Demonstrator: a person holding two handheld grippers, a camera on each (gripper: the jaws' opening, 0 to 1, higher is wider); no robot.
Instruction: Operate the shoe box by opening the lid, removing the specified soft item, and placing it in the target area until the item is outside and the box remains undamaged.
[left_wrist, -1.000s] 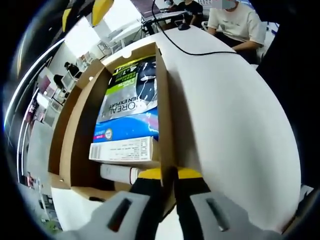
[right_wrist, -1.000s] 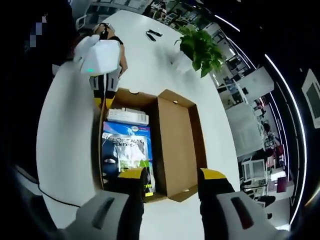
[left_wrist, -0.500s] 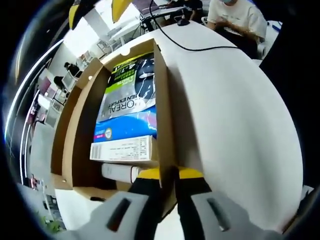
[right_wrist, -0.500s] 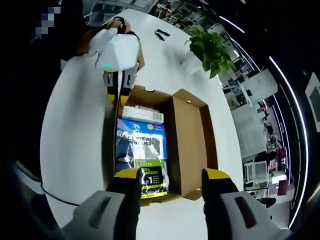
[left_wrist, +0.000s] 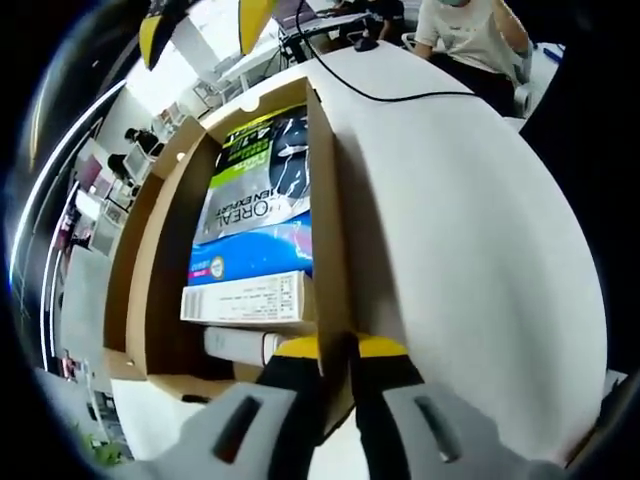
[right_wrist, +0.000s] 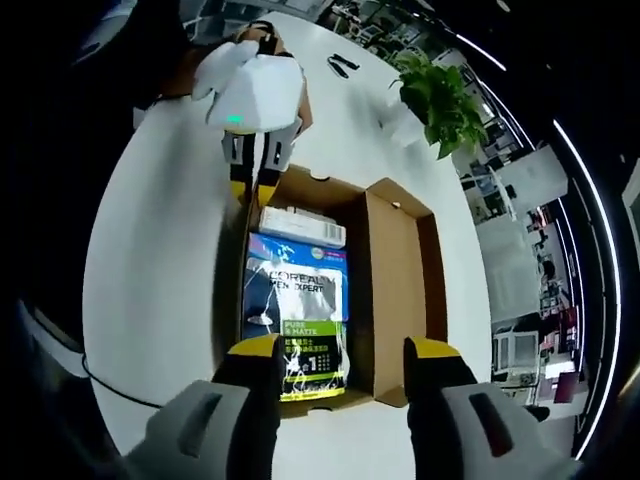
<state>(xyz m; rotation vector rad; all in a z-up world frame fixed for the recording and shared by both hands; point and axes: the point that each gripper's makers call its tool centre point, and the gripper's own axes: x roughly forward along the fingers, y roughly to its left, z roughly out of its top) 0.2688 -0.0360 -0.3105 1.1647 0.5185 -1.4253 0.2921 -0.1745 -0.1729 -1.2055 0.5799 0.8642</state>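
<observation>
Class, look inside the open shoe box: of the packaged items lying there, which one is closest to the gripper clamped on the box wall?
The white tube, at the box end right beside the left gripper. The white carton comes next; the blue-and-green pouch lies beyond.

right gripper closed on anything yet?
No. The right gripper hangs open over the shoe box, its jaws spread apart above the blue pouch.

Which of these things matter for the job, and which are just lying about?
Job:
shoe box, lid open
blue L'Oreal pack inside it
white carton inside it
left gripper, jaws pinching the box wall
right gripper, jaws open

Lying about:
potted plant
black cable
</observation>
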